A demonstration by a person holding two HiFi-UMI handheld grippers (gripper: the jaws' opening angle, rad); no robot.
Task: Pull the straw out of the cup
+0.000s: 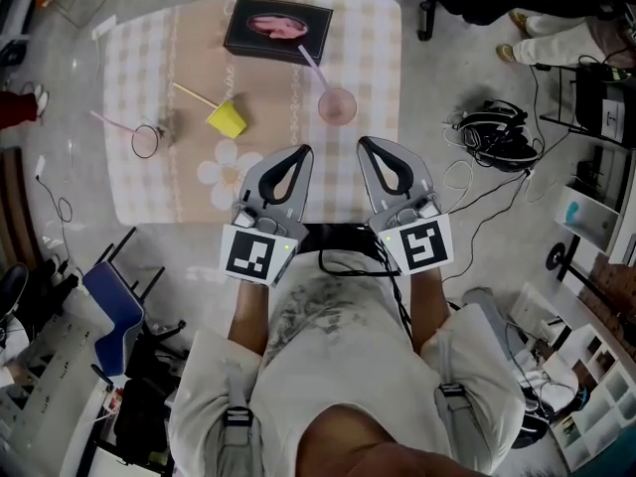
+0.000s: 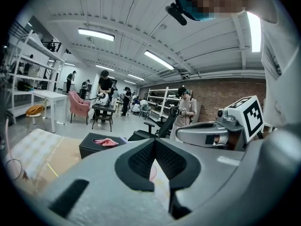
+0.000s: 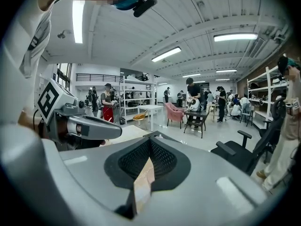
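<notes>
Checked tablecloth (image 1: 179,187) holds the pink cup (image 1: 337,105); pinch its light, crushable straw (image 1: 312,65) high. Your left gripper (image 1: 303,151) and right gripper (image 1: 366,143) sit closed, empty.

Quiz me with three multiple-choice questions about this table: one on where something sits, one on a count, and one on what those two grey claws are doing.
1. Where is the black box?
A. At the far edge of the table
B. On the floor
C. On a shelf

2. How many cups with a straw are on the table?
A. One
B. Three
C. Five

3. How do the jaws of the left gripper and right gripper stand?
A. Both shut, holding nothing
B. Both wide open
C. One clamped on a straw

Answers:
1 A: the box lies beyond the pink cup, farthest from the person.
2 B: the pink cup, yellow cup and clear cup each have a straw.
3 A: each gripper's view shows its tips meeting with nothing between them.
</notes>
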